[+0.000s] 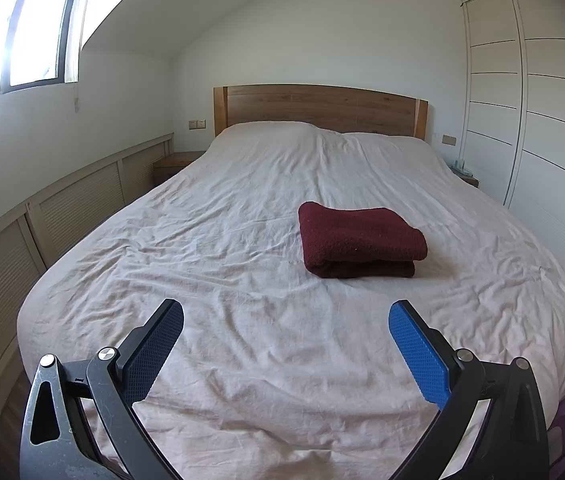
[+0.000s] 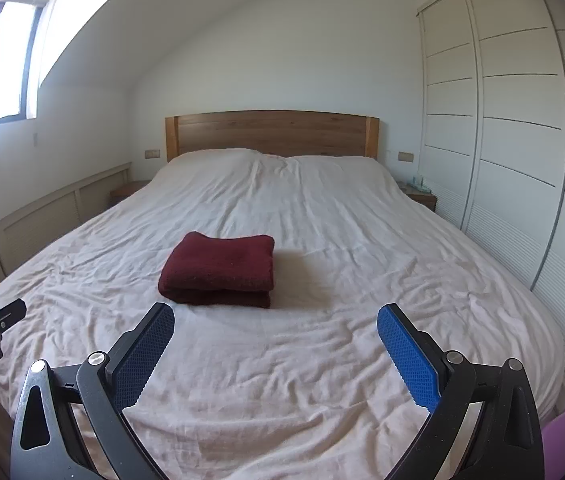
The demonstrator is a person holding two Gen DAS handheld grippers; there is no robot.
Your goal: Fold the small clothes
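A dark red garment (image 1: 360, 242) lies on the bed (image 1: 242, 360) already folded into a compact rectangle of several layers, its thick folded edge toward the foot of the bed. It sits on the wrinkled pale sheet roughly midway between the headboard (image 1: 320, 108) and the foot edge, a little toward the wardrobe (image 1: 530, 92) side in the left wrist view and a little toward the window side in the right wrist view, which puts it about between the two tools.

Judging by its tidy shape, the folding of this piece looks finished, so the step in hand is likely the pause after a fold. No other loose clothing shows on the sheet in either view. The next move would call either for bringing a fresh item onto the sheet or for squaring up or moving the stack; which of these is intended cannot be told.

The left hand-held gripper (image 1: 286, 322) hangs over the foot end of the bed with its blue pads (image 1: 416, 354) spread wide apart, holding nothing and clear of the garment. The right hand-held gripper (image 2: 276, 320) is likewise spread wide and empty, its left finger near the garment's front edge but apart from it.
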